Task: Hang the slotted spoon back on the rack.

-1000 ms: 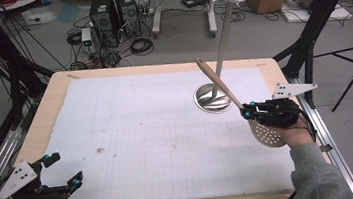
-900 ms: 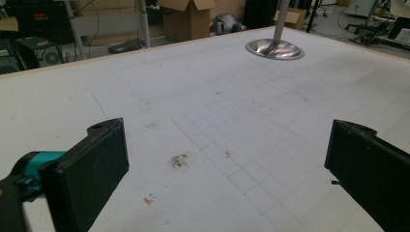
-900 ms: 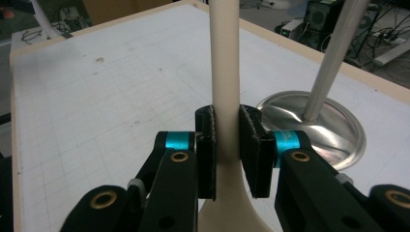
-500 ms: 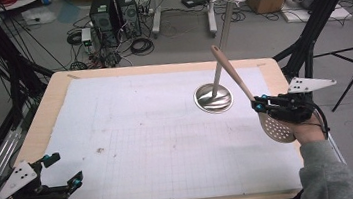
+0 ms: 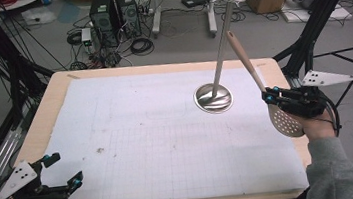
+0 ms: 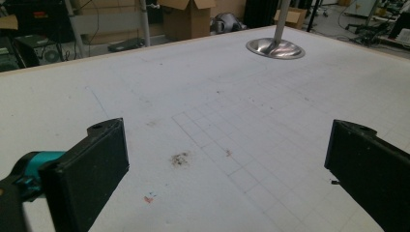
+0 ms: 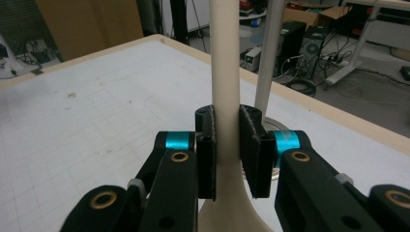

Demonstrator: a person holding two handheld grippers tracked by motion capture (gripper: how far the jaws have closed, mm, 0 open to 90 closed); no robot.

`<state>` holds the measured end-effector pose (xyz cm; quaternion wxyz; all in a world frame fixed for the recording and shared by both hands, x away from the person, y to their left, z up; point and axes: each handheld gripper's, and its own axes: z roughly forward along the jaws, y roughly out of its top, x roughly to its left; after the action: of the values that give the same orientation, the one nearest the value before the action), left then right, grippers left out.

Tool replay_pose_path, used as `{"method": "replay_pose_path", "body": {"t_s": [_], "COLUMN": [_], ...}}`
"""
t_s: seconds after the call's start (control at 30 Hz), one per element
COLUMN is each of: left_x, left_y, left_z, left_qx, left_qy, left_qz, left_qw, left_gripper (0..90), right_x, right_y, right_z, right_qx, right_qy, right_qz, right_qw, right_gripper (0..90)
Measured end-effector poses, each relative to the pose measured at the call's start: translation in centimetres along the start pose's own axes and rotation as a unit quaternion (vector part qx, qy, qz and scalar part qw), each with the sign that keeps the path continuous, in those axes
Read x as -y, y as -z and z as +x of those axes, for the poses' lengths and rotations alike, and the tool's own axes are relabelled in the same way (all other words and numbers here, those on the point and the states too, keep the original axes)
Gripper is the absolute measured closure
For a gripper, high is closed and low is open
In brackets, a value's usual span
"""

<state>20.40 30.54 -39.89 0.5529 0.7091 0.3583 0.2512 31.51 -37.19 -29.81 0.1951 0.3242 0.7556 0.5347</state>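
Left gripper [image 5: 59, 171]: I see black jaws with teal tips and a grey three-cornered plate with dark dots.
Right gripper [image 7: 226, 150]: I see black links, brass-coloured rivets, teal sleeves and ribbed black pads.
Cable: black, looping behind my right gripper.
Sleeve [image 5: 335, 174]: grey, on the right forearm.

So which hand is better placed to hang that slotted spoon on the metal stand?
Right. The right gripper is already shut on the slotted spoon, close beside the stand. The left gripper is open at the table's near left corner.
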Motion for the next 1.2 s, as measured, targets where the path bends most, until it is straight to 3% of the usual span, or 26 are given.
{"method": "replay_pose_path", "body": {"t_s": [0.6,1.2], "left_x": [0.0,-0.1], "left_y": [0.0,0.1], "left_z": [0.0,-0.1], "left_qx": [-0.001,-0.001], "left_qy": [0.001,-0.004], "left_qz": [-0.001,-0.007], "left_qw": [1.0000,1.0000], "left_gripper": [2.1,2.1], "right_x": [-0.4,-1.5], "right_y": [1.4,2.3], "right_z": [-0.8,-1.2], "right_qx": [0.036,0.058], "right_qy": [-0.009,-0.014], "right_qz": [-0.024,-0.044], "right_qw": [0.9990,0.9973], "right_gripper": [78.3,78.2]}}
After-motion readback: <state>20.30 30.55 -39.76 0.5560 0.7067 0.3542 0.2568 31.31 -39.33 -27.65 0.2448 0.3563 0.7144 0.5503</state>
